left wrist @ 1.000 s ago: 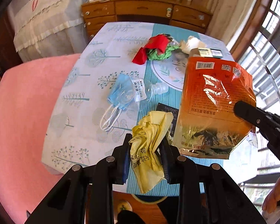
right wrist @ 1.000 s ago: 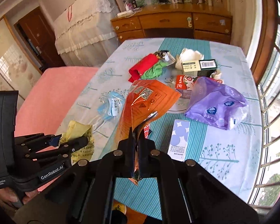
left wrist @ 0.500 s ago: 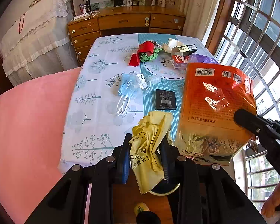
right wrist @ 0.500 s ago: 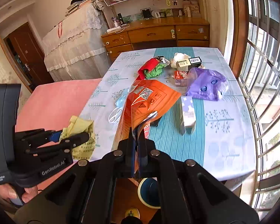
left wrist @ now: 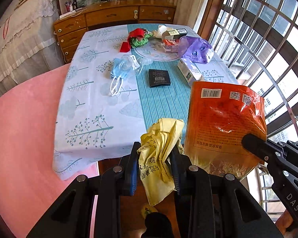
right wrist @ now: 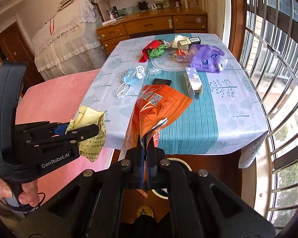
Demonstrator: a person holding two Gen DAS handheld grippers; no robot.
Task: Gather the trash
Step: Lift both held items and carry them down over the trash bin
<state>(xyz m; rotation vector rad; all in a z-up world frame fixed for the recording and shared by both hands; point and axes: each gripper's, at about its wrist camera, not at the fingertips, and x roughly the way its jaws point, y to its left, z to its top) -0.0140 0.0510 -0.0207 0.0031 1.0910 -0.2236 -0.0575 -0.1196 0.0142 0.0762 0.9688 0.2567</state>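
Observation:
My left gripper (left wrist: pixel 156 155) is shut on a crumpled yellow wrapper (left wrist: pixel 161 138), held just off the near edge of the table (left wrist: pixel 93 109). The right wrist view shows that same left gripper (right wrist: pixel 83 131) on the left, with a hand on its handle. My right gripper (right wrist: pixel 146 145) is shut on the lower edge of a shiny orange foil bag (right wrist: pixel 157 107), which stands up in front of it. In the left wrist view the orange bag (left wrist: pixel 224 123) hangs to the right, pinched by the right gripper's fingers (left wrist: pixel 254 141).
On the table lie a blue face mask (left wrist: pixel 119 72), a clear bottle (left wrist: pixel 136 61), a black packet (left wrist: pixel 159 77), a white box (left wrist: pixel 189 72), a purple bag (left wrist: pixel 194 48) and red and green wrappers (left wrist: pixel 137 38). A round bin rim (right wrist: pixel 183 163) shows below the table edge. A pink surface (left wrist: pixel 23 129) lies to the left.
Both grippers have drawn back from the table toward its near edge, so the table looks farther away. The yellow wrapper and the orange bag stay gripped as before.

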